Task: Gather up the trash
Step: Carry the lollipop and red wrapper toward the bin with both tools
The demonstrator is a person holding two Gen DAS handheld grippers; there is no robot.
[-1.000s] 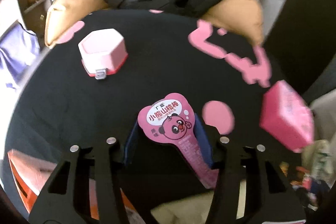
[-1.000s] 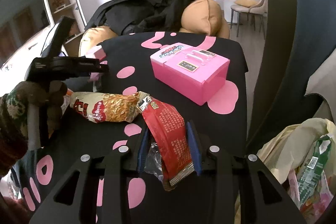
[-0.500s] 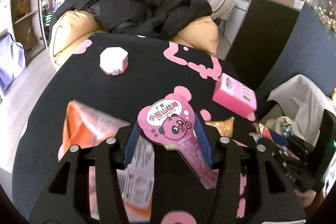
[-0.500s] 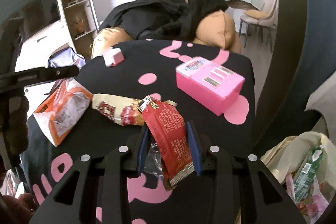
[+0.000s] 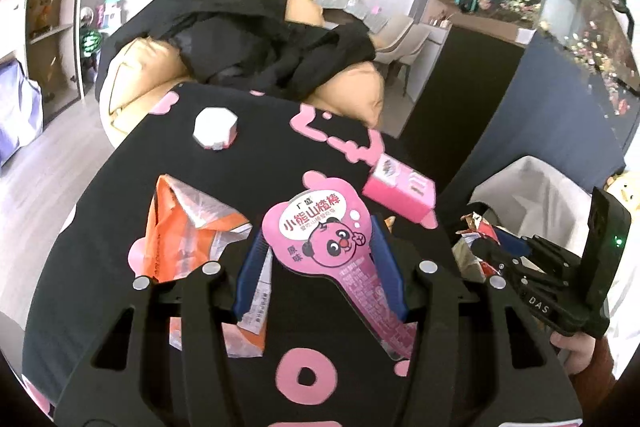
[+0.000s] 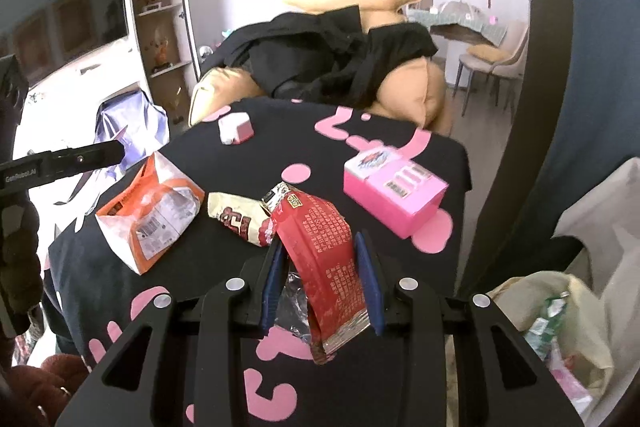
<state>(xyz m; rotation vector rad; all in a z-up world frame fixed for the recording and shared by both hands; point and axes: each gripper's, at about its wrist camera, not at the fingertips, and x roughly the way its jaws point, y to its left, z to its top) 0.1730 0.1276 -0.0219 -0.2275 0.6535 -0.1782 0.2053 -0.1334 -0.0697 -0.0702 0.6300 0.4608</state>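
My left gripper (image 5: 318, 235) is shut on a pink bear-shaped snack wrapper (image 5: 320, 239), held above the black table with pink shapes (image 5: 256, 155). My right gripper (image 6: 320, 247) is shut on a red foil wrapper (image 6: 324, 251) that hangs between its blue pads. On the table lie an orange-and-white bag (image 6: 148, 211) and a cream-and-red snack packet (image 6: 240, 219). The orange bag (image 5: 188, 227) also shows under the left gripper. A bin with a pale liner (image 6: 560, 311), holding several wrappers, stands at the table's right. In the left wrist view the right gripper (image 5: 496, 251) hangs over that bin (image 5: 532, 187).
A pink box (image 6: 394, 191) sits near the table's right edge and a small white-and-pink box (image 6: 236, 127) at the far side. Behind the table is a tan sofa (image 6: 416, 95) with black clothes (image 6: 332, 55). A dark blue panel (image 6: 560, 107) rises on the right.
Both grippers have risen and drawn back from the table with their wrappers. The left view now takes in the whole table, the orange bag and the bin. Grips are unchanged.
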